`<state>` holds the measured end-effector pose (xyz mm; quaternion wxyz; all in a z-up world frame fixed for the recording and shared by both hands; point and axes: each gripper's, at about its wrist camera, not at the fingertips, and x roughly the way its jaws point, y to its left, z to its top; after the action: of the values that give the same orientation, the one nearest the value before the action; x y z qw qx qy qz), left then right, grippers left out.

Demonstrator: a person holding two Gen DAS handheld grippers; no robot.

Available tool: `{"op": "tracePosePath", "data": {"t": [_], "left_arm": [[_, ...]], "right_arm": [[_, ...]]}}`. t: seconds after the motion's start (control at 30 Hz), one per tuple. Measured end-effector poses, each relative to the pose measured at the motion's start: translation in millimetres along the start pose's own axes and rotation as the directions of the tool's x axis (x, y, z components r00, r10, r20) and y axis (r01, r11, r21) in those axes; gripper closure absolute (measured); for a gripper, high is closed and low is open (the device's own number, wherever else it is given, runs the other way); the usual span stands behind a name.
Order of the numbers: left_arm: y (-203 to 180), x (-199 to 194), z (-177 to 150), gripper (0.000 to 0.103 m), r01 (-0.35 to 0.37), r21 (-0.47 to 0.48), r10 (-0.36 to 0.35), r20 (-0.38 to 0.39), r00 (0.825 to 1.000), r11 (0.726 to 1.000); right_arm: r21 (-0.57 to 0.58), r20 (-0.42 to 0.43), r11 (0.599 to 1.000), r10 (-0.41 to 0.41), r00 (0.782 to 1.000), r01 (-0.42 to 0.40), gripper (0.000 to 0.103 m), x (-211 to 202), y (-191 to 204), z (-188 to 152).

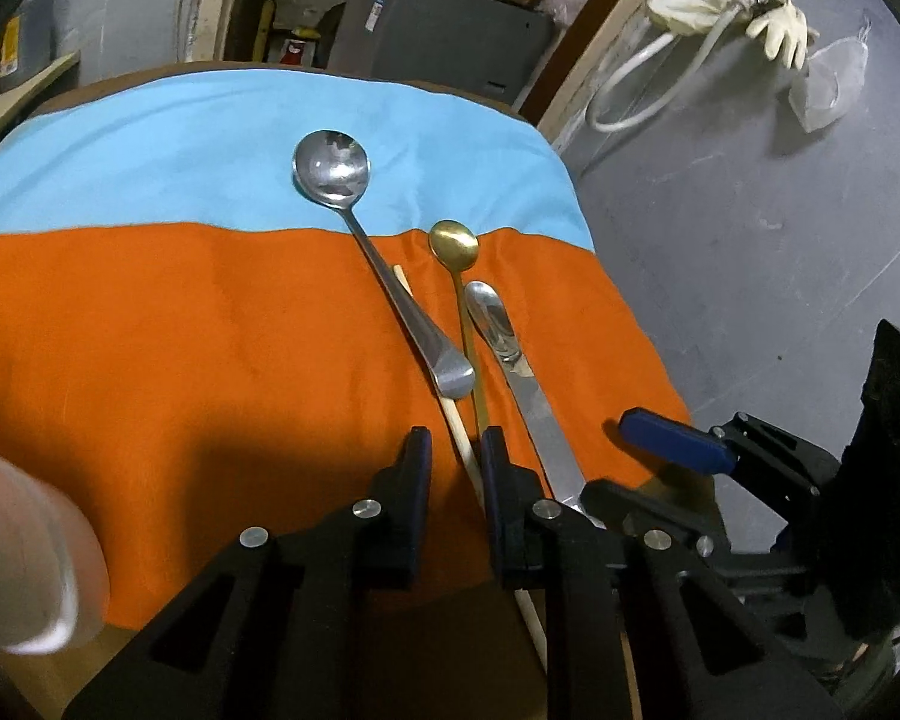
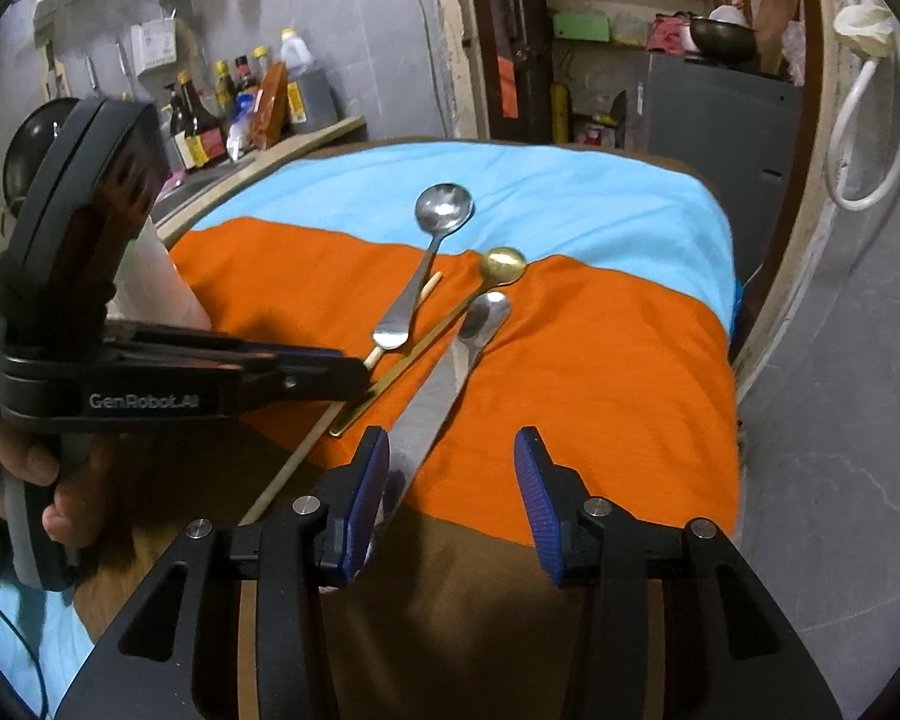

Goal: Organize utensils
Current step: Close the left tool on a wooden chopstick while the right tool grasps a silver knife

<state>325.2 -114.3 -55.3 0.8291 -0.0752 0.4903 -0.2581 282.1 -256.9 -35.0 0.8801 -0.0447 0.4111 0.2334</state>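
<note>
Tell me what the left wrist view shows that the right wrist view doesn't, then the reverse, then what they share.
Only the left wrist view shows the pale rubber gloves hanging on the wall and a clear plastic bag beside them.

Only the right wrist view shows the sauce bottles on the counter and the hand gripping the left tongs.

Both show the large steel spoon, gold spoon, small steel spoon, wooden chopstick and the orange-and-blue cloth.
</note>
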Motion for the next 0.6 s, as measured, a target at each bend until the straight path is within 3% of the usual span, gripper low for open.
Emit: {"op": "tracePosePath", "data": {"t": [0.37,0.4,0.47,0.6], "left_arm": [[8,3,7,0.097,0.014,-0.023,-0.015,-0.026,1.000,1.000],[7,2,6,0.097,0.013,-0.023,-0.014,-0.027,1.000,1.000],[7,-1,3,0.097,0.014,-0.018,-0.014,-0.030,0.999,1.000],[9,-8,-7,0.097,0.032,-0.017,-0.032,-0.041,0.999,0.999]], "right_arm": [[-0.024,-0.089,0.999,-0.048,0.995,0.046,0.062,18,16,7],[-0.025,-0.097,0.998,-0.056,0.994,0.053,0.064,19,16,8],[-0.029,-0.107,0.997,-0.071,0.992,0.068,0.080,18,17,8],[-0.020,-0.120,0.997,-0.080,0.990,0.078,0.084,12,14,3]]}}
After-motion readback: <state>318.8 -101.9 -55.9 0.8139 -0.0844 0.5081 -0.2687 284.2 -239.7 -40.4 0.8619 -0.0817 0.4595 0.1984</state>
